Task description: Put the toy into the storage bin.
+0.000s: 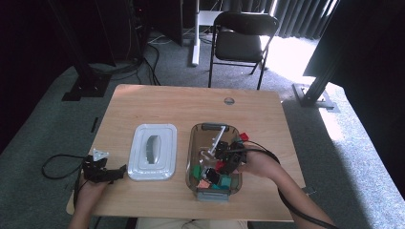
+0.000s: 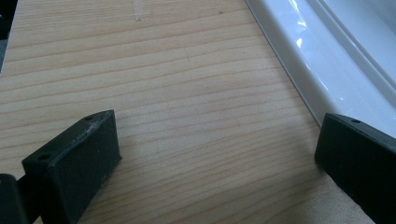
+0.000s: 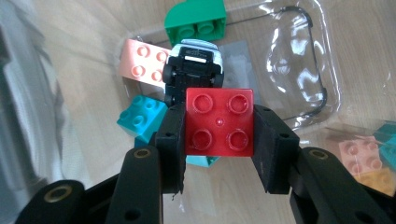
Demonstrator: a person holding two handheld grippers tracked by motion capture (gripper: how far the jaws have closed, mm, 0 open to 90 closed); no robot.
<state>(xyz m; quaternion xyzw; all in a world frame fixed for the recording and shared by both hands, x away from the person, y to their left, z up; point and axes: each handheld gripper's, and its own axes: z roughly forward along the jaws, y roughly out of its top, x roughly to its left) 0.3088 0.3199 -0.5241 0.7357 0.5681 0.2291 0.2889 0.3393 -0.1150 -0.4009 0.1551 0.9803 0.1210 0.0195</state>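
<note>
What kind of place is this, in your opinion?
Probably a lab or studio set up for recording, not a home: a lone wooden table on grey carpet, dark curtains behind, metal frame posts beside it, cables on the floor and a folding chair.

White lid (image 2: 327, 60) cut off at edge

One clear plastic bin (image 1: 193, 143) sat at centre right of the high view, one white lid (image 1: 153, 151) left of it. The right gripper view showed one red brick (image 3: 219, 121), one green brick (image 3: 196, 21), one pink brick (image 3: 140, 58), one toy car (image 3: 194, 65).
</note>
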